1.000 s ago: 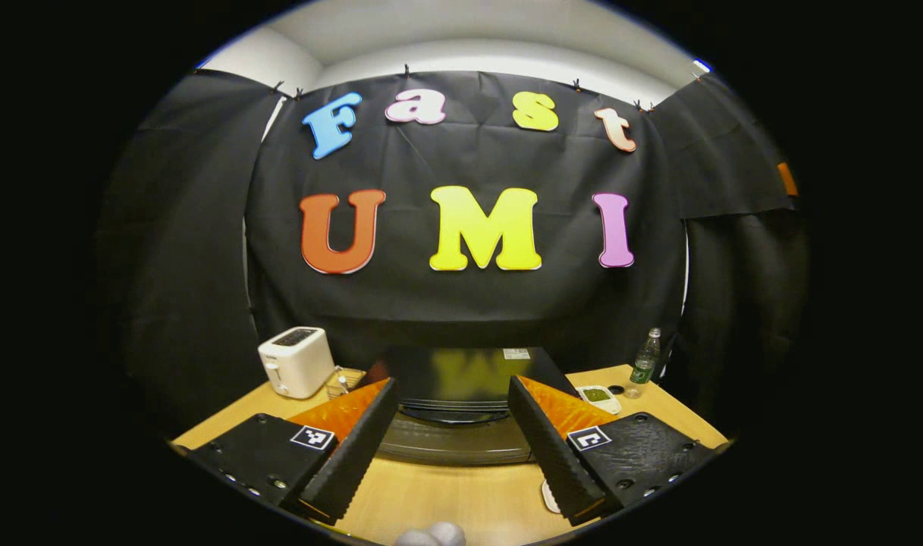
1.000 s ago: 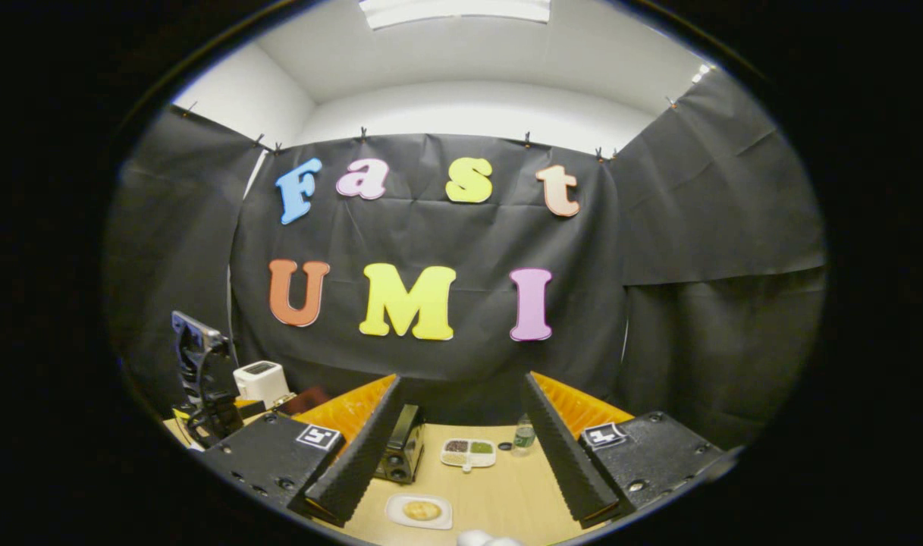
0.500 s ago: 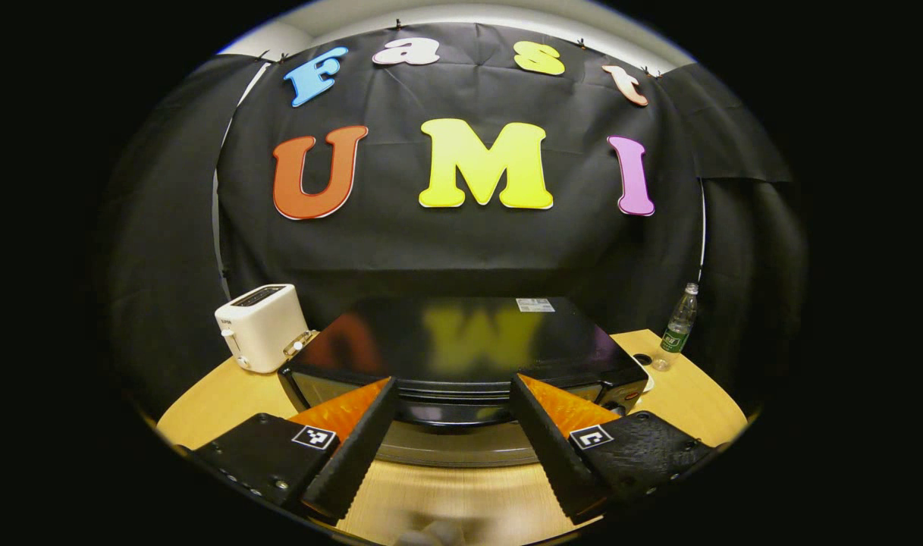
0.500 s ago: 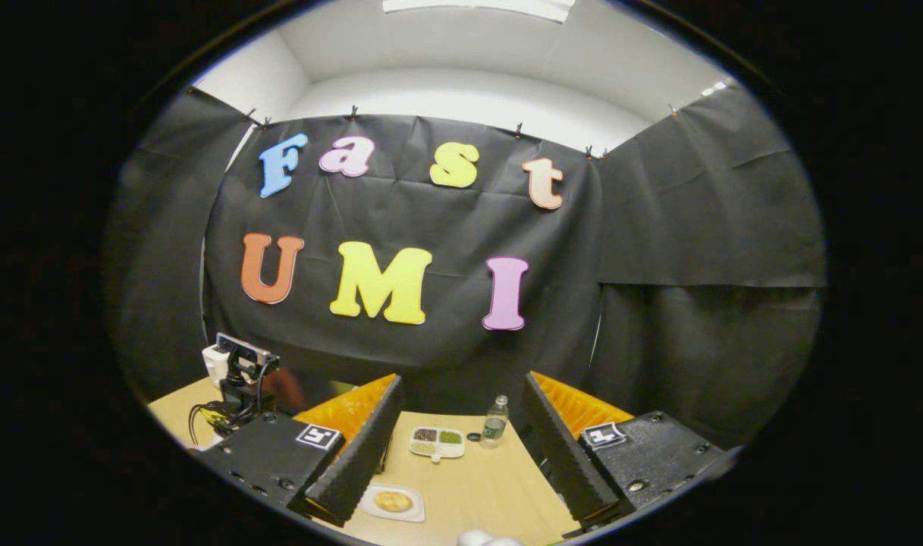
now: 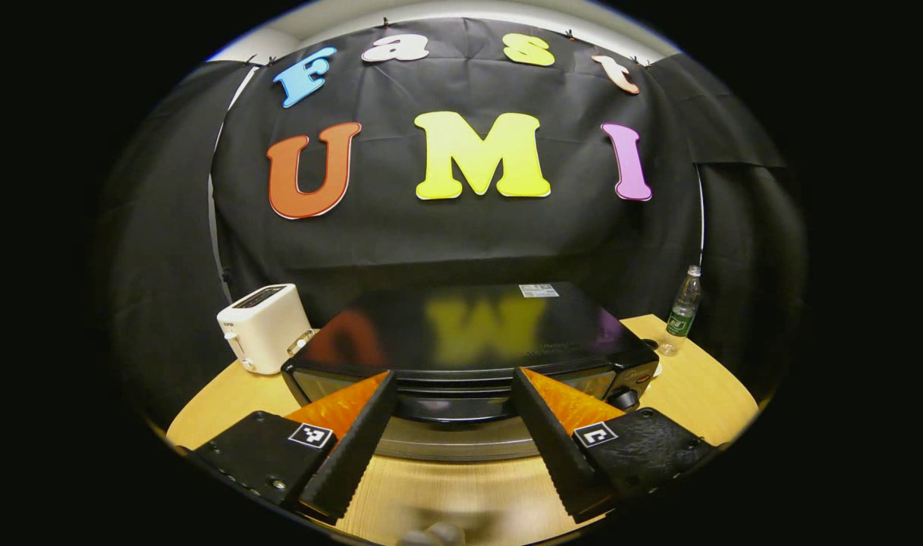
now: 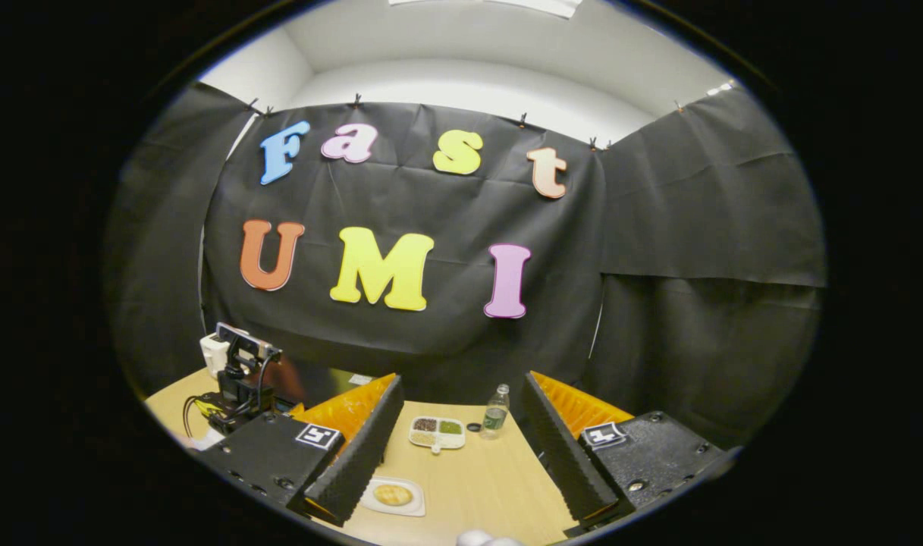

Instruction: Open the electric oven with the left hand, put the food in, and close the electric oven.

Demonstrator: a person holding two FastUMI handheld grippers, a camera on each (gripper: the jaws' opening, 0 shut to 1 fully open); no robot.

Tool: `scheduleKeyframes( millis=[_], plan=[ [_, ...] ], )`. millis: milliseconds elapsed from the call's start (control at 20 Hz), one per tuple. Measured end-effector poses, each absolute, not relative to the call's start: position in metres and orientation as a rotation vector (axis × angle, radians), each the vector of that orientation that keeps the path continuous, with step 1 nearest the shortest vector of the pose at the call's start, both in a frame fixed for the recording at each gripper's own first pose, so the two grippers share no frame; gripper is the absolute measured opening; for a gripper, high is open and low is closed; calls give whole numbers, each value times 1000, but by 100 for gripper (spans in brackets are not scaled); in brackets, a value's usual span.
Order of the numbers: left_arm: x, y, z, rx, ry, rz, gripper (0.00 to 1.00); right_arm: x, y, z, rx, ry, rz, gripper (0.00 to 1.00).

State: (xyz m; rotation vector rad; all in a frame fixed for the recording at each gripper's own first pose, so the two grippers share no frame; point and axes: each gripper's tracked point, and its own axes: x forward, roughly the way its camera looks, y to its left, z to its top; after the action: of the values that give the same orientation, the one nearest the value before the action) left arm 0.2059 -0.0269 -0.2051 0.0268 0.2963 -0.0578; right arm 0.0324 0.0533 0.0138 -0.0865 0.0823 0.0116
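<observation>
The black electric oven [image 5: 469, 341] sits on the wooden table right ahead in the left gripper view, its door shut and its handle [image 5: 453, 409] between my fingers. My left gripper [image 5: 453, 455] is open, a finger on each side of the handle, not pressing on it. In the right gripper view my right gripper [image 6: 461, 470] is open and empty above the table. A white plate with a round yellow piece of food [image 6: 392, 495] lies just beside its left finger. The left gripper [image 6: 237, 379] shows at the far left.
A white toaster [image 5: 264, 327] stands left of the oven. A green-labelled bottle [image 5: 681, 311] stands to the right, also the bottle [image 6: 494, 413] in the right gripper view. A divided white dish with several fillings [image 6: 436, 431] lies behind the plate. The wooden table [image 6: 484, 485] extends forward.
My left gripper has moved in close to the oven, which now looms large with the handle between the fingers. The right gripper has shifted slightly; the plate has slid leftward in its view.
</observation>
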Motion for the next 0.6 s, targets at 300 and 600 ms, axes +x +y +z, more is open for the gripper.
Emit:
scheduleKeyframes(
  millis=[300, 600],
  plan=[
    [177, -26, -213, 27, 320, -61, 100, 29, 52, 5, -72, 91, 19, 100],
    [140, -24, -230, 20, 360, -64, 99, 24, 53, -8, -61, 108, 41, 100]
  ],
)
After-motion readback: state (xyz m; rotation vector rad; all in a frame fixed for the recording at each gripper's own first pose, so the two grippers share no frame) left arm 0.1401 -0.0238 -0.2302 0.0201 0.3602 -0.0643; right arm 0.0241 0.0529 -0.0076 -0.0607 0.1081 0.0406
